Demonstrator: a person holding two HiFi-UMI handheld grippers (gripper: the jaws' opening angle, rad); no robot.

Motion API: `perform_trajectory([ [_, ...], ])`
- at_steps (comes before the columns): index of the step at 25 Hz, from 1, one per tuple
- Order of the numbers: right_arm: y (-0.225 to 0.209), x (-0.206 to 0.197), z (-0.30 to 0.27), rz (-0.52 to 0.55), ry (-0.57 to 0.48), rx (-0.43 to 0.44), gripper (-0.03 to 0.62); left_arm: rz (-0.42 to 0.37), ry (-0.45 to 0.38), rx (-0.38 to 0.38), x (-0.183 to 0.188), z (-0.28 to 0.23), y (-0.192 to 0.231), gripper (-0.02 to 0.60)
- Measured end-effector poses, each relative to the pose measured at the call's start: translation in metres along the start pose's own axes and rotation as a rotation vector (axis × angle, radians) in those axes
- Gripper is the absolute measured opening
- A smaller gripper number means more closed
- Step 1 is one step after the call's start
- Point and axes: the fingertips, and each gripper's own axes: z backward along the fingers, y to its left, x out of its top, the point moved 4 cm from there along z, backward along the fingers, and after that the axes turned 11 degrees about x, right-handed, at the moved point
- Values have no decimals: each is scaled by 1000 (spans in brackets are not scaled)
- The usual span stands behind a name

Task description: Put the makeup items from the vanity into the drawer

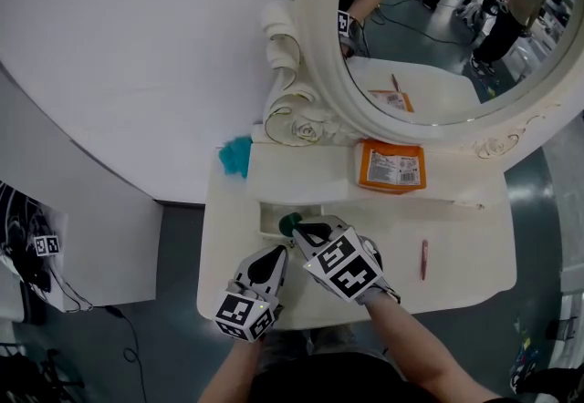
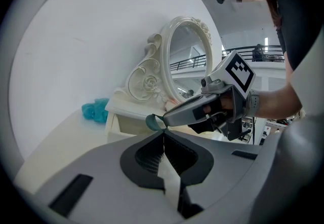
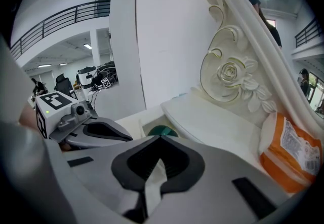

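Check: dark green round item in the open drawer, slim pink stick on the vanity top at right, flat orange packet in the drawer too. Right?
One error: the flat orange packet lies on the raised cream shelf, not in the open drawer; the head view shows it. The dark green round item in that drawer and the slim pink stick at right are correct.

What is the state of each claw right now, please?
Left claw: closed, empty.
Right claw: closed; a green item lies just beyond its tips.
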Motion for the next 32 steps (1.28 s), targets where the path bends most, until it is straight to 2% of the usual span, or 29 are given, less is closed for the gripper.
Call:
perform_trajectory([
  [32, -4, 13, -39, 18, 78, 5, 21, 16, 9, -20, 6, -4, 29, 15],
])
